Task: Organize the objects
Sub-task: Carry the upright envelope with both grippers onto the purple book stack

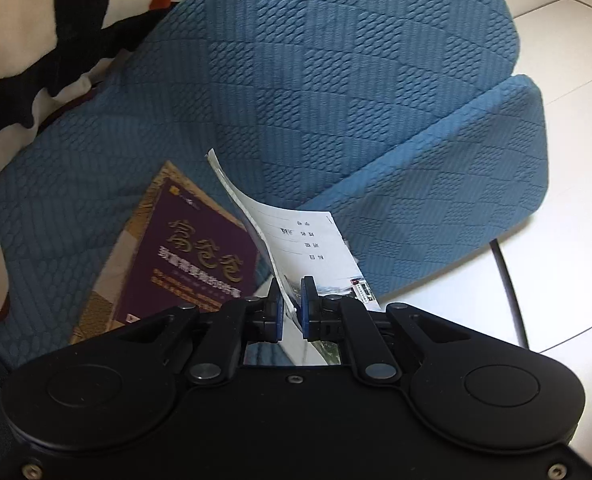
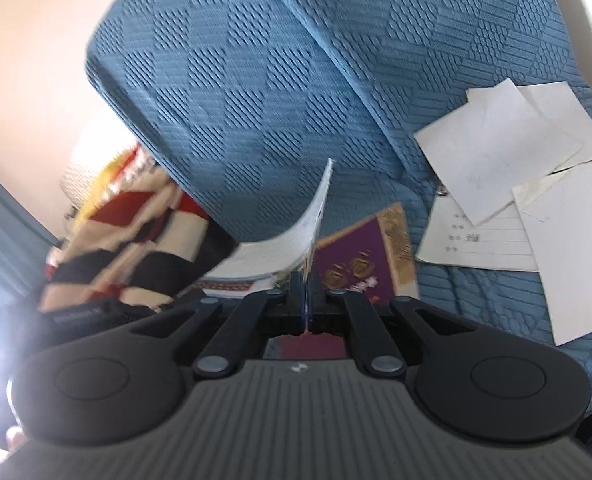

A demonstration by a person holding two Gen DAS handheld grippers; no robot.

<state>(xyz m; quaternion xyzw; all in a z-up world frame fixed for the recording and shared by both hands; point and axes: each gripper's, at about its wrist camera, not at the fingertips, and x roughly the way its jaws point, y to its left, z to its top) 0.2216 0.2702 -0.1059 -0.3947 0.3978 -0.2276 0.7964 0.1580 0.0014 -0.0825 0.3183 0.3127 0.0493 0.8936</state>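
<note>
Left gripper [image 1: 291, 300]: jaws pinching the lower edge of a thin white booklet [image 1: 304, 240], its blue pads pressed on either side of the sheet.
White booklet, left view: rises from between the jaws and curls forward and to the left; the printed form lines on its cover read upside down.
Purple book [image 1: 187, 256]: just left of the left jaws, lying flat on the blue sofa [image 1: 336, 80], gold characters on its cover.
Striped cushion [image 1: 35, 40]: far left beyond the jaws, cream with black and orange bands, leaning on the sofa.
Floor [image 1: 568, 40]: pale tiles to the right, past the sofa's edge.
Right gripper [image 2: 306, 292]: jaws pressed together on the bottom edge of a lined booklet [image 2: 279, 240], which stands up between them and bends away to the left.
Purple book, right view [image 2: 360, 256]: just beyond the right jaws, slightly to their right, on the sofa.
Loose papers [image 2: 516, 168]: farther right, several white sheets overlapping on the sofa seat.
Whether both grippers hold one booklet: cannot tell.
</note>
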